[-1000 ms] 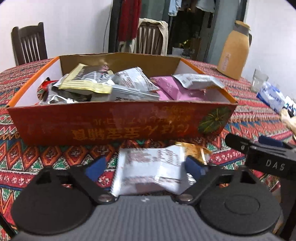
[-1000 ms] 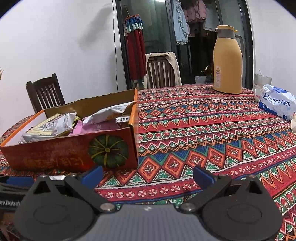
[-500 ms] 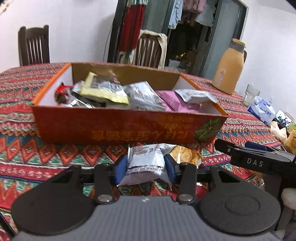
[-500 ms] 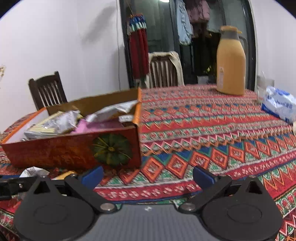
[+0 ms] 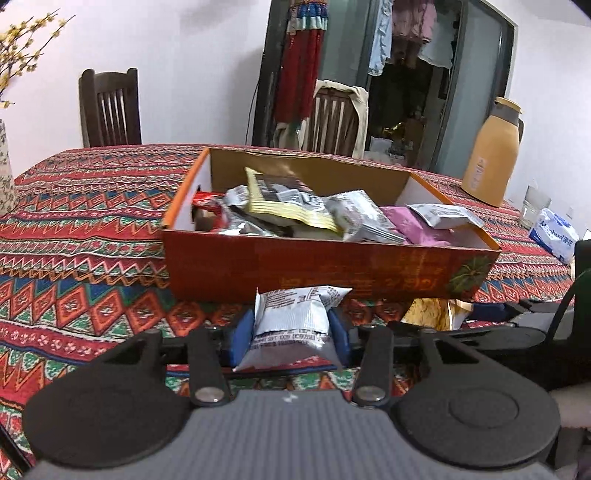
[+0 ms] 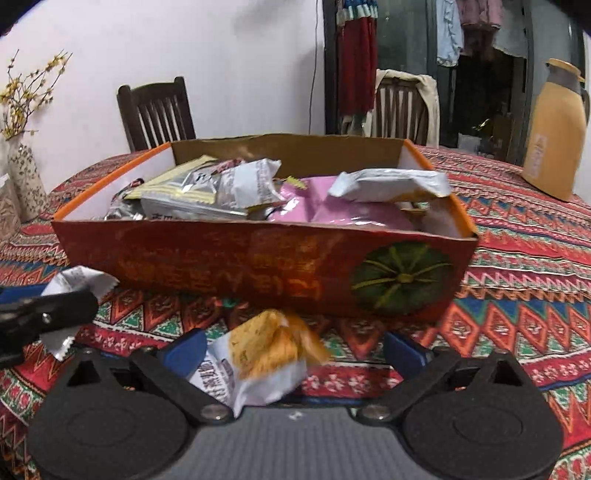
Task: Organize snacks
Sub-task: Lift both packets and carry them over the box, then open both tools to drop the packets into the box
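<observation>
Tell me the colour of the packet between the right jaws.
Orange and white packet, clearest in the right wrist view.

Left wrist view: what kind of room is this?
Likely a home dining room. A table under a patterned tablecloth, wooden dining chairs at its far side, a thermos jug, and clothes hanging in the doorway behind all point to a lived-in house.

Patterned cloth (image 5: 92, 221) covers the surface, tan flask (image 5: 493, 155) far right, tissue pack (image 5: 552, 236) near it, two chairs (image 5: 110, 107) behind, vase (image 6: 26, 177) left.
</observation>
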Action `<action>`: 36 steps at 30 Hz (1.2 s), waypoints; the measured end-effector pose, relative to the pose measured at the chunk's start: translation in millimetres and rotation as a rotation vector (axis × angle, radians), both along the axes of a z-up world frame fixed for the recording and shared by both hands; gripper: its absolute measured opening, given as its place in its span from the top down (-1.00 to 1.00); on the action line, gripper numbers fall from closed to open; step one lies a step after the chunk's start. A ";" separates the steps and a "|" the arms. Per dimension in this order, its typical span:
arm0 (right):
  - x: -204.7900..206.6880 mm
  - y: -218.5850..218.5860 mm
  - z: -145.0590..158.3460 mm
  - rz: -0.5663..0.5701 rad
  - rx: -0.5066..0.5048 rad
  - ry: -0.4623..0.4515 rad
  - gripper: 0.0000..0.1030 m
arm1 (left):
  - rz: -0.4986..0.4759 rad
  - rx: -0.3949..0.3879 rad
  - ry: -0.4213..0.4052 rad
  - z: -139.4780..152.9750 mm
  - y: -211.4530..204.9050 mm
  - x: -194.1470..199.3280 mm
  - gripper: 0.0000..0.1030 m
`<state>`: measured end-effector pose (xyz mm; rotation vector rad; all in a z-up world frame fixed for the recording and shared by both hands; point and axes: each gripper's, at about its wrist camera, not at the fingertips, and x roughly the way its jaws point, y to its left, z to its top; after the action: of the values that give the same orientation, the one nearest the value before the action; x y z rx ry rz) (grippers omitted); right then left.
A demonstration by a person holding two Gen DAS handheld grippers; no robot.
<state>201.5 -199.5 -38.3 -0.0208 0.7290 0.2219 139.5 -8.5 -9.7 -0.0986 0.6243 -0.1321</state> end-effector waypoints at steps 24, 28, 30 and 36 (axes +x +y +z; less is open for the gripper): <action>-51.9 -18.0 63.1 0.074 0.069 -0.275 0.68 | -0.047 -0.021 -0.198 61.7 -11.1 0.8 0.10; -29.2 -25.3 86.4 0.044 0.103 -0.336 0.68 | -0.024 -0.012 -0.210 72.3 -15.9 20.1 0.10; -12.3 -27.2 96.1 0.035 0.119 -0.355 0.68 | -0.008 -0.009 -0.209 74.0 -17.8 32.6 0.10; 42.3 -24.5 101.8 -0.002 0.146 -0.364 0.67 | 0.076 0.013 -0.202 70.0 -18.7 74.2 0.10</action>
<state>243.7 -224.0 63.5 0.0770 0.3496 0.2605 213.7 -27.2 60.3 -0.0950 0.4192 -0.0637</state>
